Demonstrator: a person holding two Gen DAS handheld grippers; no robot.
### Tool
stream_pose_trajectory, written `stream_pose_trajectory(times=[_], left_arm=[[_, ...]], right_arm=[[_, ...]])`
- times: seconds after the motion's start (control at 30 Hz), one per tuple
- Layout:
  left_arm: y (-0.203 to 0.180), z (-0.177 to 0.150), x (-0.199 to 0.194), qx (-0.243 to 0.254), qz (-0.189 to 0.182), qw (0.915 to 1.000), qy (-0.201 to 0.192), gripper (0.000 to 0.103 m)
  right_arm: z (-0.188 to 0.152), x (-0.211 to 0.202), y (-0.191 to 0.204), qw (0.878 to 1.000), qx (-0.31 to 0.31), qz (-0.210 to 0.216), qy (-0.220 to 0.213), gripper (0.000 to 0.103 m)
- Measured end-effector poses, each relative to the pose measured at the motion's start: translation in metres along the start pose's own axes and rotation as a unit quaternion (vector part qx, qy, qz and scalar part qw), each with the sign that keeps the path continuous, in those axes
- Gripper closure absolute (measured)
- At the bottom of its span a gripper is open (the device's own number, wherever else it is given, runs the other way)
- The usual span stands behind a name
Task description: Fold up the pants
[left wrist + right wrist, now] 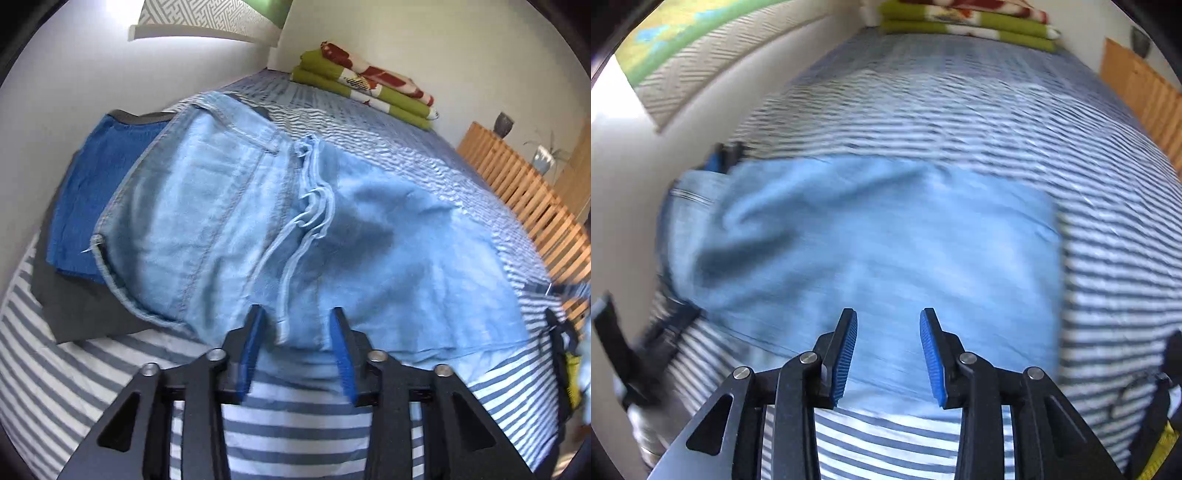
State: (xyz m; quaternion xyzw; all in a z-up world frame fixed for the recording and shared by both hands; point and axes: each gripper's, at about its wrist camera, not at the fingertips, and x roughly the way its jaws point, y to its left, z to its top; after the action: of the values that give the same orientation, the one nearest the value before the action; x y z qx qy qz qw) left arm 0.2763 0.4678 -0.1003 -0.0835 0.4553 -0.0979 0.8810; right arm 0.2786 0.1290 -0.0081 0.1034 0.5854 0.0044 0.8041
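Observation:
Light blue pants lie folded on the striped bedspread, waistband and drawstring toward the left, partly over a stack of folded clothes. My left gripper is open, its blue pads on either side of the near hem and drawstring end, holding nothing. In the right wrist view the same pants spread across the bed, blurred. My right gripper is open just above the near edge of the cloth, empty. The other gripper shows as a dark shape at the left edge.
A folded dark blue garment on a dark grey one lies to the left under the pants. A folded green and red blanket sits at the bed's far end. A wooden slatted rail runs along the right side. A white wall stands on the left.

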Motion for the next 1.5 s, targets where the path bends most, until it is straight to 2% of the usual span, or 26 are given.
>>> stream_pose_trajectory(times=[0.1,0.2,0.4,0.53,0.7,0.83,0.93,1.0,1.07,1.1,1.13,1.17,1.27,1.3,1.33,1.37,1.43,1.5], left_arm=[[-0.007,-0.001,0.006,0.019,0.029,0.9994,0.004,0.069],[-0.011,-0.003,0.005,0.026,0.064,0.9976,0.000,0.069],[-0.012,0.000,0.019,0.026,0.069,0.9972,0.004,0.069],[-0.008,0.002,0.015,0.014,0.059,0.9982,-0.004,0.100],[-0.010,0.001,-0.006,0.019,0.033,0.9992,-0.017,0.100],[-0.007,-0.008,-0.009,0.017,0.022,0.9996,0.007,0.100],[-0.007,-0.008,-0.010,0.024,0.042,0.9988,-0.006,0.099],[-0.001,-0.002,-0.007,0.008,0.062,0.9980,-0.008,0.098],[0.003,0.002,-0.011,-0.001,0.070,0.9975,-0.012,0.083],[0.002,0.004,-0.015,0.000,0.077,0.9967,-0.026,0.060],[0.001,0.006,-0.018,0.004,0.088,0.9953,-0.039,0.029],[-0.001,0.007,-0.017,0.007,0.097,0.9941,-0.047,0.022],[-0.009,0.007,-0.004,0.023,0.088,0.9953,-0.031,0.020],[-0.013,0.007,0.001,0.030,0.088,0.9953,-0.025,0.029],[-0.018,0.007,0.008,0.039,0.090,0.9951,-0.011,0.053],[-0.023,0.006,0.014,0.049,0.100,0.9938,0.003,0.067],[-0.034,0.007,0.019,0.070,0.107,0.9918,0.004,0.079],[-0.043,0.009,0.014,0.073,0.088,0.9934,0.003,0.086]], right_arm=[[-0.021,0.011,-0.047,0.998,0.025,-0.053,0.007,0.071],[-0.033,0.014,-0.069,0.995,0.023,-0.093,0.002,0.071],[-0.050,0.033,-0.097,0.995,0.042,-0.088,0.029,0.070],[-0.051,0.041,-0.100,0.995,0.052,-0.083,0.033,0.070],[-0.049,0.040,-0.099,0.995,0.047,-0.083,0.034,0.069],[-0.050,0.043,-0.103,0.995,0.050,-0.082,0.037,0.068],[-0.051,0.044,-0.104,0.995,0.054,-0.080,0.039,0.067],[-0.050,0.046,-0.103,0.995,0.051,-0.082,0.039,0.067],[-0.050,0.046,-0.102,0.994,0.051,-0.085,0.038,0.067],[-0.051,0.045,-0.102,0.995,0.051,-0.084,0.036,0.067],[-0.051,0.043,-0.102,0.995,0.050,-0.084,0.036,0.066],[-0.052,0.042,-0.102,0.995,0.050,-0.083,0.035,0.066],[-0.052,0.039,-0.106,0.994,0.054,-0.086,0.030,0.063],[-0.052,0.037,-0.108,0.994,0.058,-0.083,0.028,0.063],[-0.053,0.035,-0.110,0.995,0.064,-0.079,0.025,0.063],[-0.054,0.033,-0.112,0.994,0.068,-0.076,0.023,0.063],[-0.056,0.030,-0.116,0.994,0.071,-0.074,0.020,0.063],[-0.060,0.025,-0.121,0.995,0.075,-0.070,0.018,0.063]])
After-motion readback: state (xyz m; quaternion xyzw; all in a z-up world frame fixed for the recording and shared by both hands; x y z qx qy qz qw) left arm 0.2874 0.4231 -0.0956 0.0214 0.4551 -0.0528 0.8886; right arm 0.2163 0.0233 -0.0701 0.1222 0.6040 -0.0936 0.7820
